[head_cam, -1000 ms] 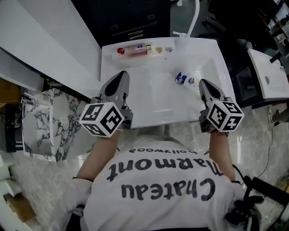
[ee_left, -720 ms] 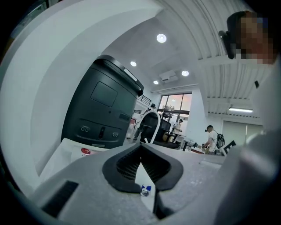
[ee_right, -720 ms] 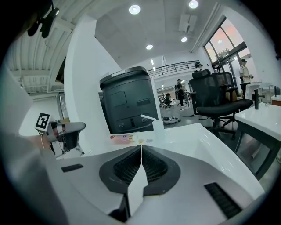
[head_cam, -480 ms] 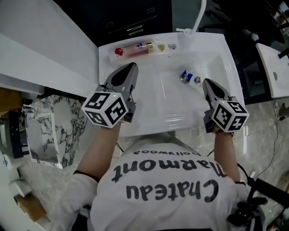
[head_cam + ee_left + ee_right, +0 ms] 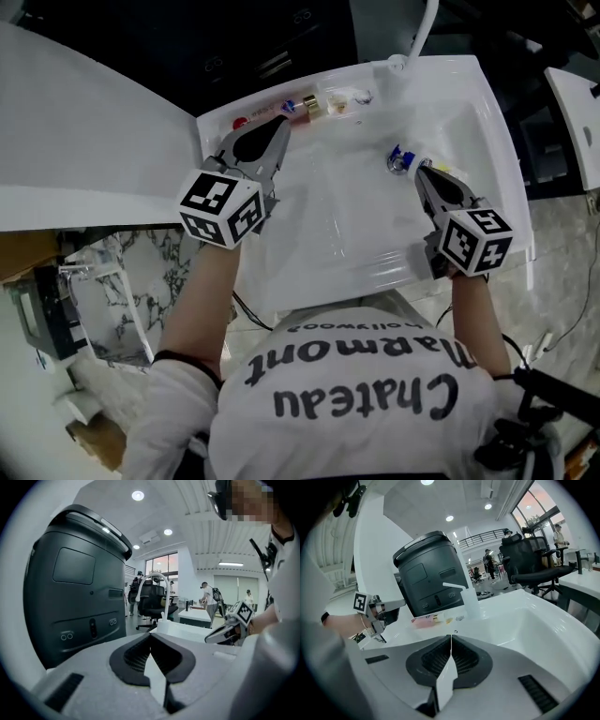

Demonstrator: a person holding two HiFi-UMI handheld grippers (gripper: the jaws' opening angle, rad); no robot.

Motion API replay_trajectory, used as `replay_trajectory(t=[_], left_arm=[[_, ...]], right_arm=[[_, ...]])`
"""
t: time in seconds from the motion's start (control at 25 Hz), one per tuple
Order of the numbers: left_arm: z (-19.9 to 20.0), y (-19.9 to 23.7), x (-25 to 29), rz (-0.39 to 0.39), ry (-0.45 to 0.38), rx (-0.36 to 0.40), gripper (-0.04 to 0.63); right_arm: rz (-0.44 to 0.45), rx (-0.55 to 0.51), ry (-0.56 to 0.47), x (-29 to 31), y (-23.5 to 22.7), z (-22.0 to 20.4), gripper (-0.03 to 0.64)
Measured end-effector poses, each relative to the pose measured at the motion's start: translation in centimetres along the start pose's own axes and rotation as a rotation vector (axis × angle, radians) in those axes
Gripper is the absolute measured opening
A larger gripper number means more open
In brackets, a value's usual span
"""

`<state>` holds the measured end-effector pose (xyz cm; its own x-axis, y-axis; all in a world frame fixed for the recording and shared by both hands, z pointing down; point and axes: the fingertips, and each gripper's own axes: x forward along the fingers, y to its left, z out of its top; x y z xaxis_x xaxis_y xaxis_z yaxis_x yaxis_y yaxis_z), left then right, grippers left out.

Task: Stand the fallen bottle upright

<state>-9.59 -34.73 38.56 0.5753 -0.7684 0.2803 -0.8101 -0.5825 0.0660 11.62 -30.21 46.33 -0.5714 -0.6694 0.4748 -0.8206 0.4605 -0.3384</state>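
White sink (image 5: 347, 220): fallen bottle (image 5: 401, 161) lies in basin, just ahead of your right gripper (image 5: 420, 172). Right gripper and left gripper (image 5: 280, 126) both pressed together, empty. Risk: closed tips nudge bottle, it rolls down slick basin.

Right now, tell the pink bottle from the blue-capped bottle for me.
The pink bottle lies on the back ledge of the sink; the blue-capped bottle lies in the basin. The pink bottle's cap is gold, the blue-capped bottle's blue. Both lie on their sides.
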Motion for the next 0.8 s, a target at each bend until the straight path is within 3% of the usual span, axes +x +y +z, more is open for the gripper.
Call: replay_trajectory(t=[0.24, 0.44, 0.56, 0.64, 0.72, 0.8], left_arm=[[0.1, 1.8, 3.6, -0.047, 0.112, 0.15, 0.006], [-1.2, 2.0, 6.7, -0.125, 0.214, 0.206, 0.008], [-2.9, 2.1, 8.4, -0.146, 0.3, 0.35, 0.015], [-4.3, 2.0, 9.5, -0.181, 0.361, 0.411, 0.07], [-5.9, 1.7, 10.2, -0.234, 0.431, 0.405, 0.208], [-7.1, 1.5, 10.7, -0.259, 0.488, 0.425, 0.207]], right_arm=[[-0.011, 0.015, 0.021, 0.8, 0.0, -0.4, 0.015], [-0.033, 0.035, 0.028, 1.1, -0.7, -0.7, 0.015], [-0.045, 0.037, 0.033, 1.1, -1.0, -1.1, 0.015], [-0.054, 0.036, 0.041, 0.9, -1.3, -1.4, 0.015], [-0.069, 0.043, 0.046, 0.5, -1.6, -1.8, 0.015], [-0.082, 0.048, 0.048, 0.2, -1.9, -2.2, 0.015]])
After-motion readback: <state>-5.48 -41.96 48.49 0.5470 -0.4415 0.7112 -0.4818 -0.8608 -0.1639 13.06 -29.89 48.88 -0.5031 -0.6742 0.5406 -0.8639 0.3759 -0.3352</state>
